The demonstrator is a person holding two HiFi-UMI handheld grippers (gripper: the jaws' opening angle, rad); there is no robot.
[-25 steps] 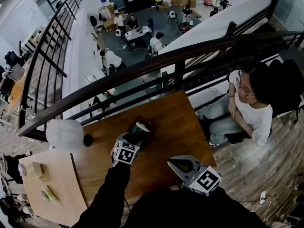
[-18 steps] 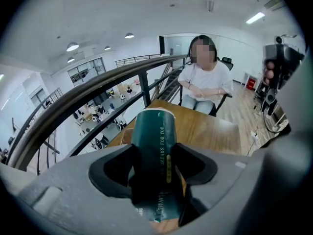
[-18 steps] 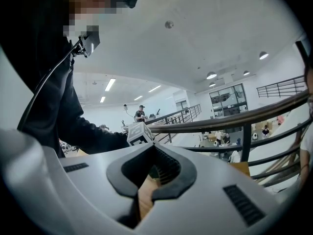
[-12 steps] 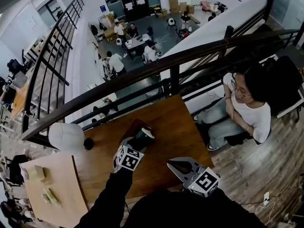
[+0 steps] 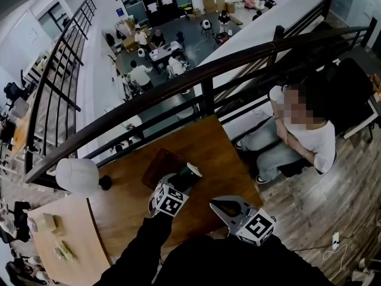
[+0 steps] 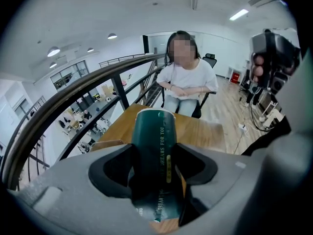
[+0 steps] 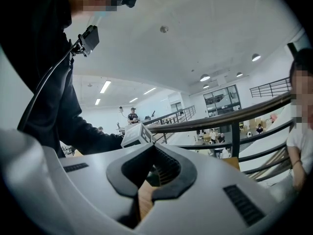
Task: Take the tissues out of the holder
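Head view sets the wooden table [image 5: 220, 154] below you, and everything is placed from it. Along the table's far edge runs the dark curved railing [image 5: 202, 76], and beyond that a lower floor with desks and people. Off the table's far right corner a person in a white top [image 5: 300, 136] sits on a chair, facing the table. A paler table [image 5: 59, 237] stands at the wooden table's left end, and a white domed object [image 5: 76, 174] sits by that end, close to the railing.

Near the middle of the table lies the brown holder [image 5: 158, 164]. Your left gripper [image 5: 178, 185] reaches in from the table's near edge, just right of the holder. Your right gripper [image 5: 225, 207] hangs over the table's near right corner, well apart from the holder.

In the left gripper view, your left gripper [image 6: 155, 155] has its jaws clamped on the dark green tissue tube [image 6: 154, 129], one pad pressing each side. The tube lies tilted, and its pale-rimmed end points across the table toward the seated person. In the head view the tissue tube [image 5: 189, 174] is out of the holder and beside its right edge. I cannot tell whether the two touch.

In the right gripper view, your right gripper [image 7: 149, 192] has its jaw tips together with nothing between them.
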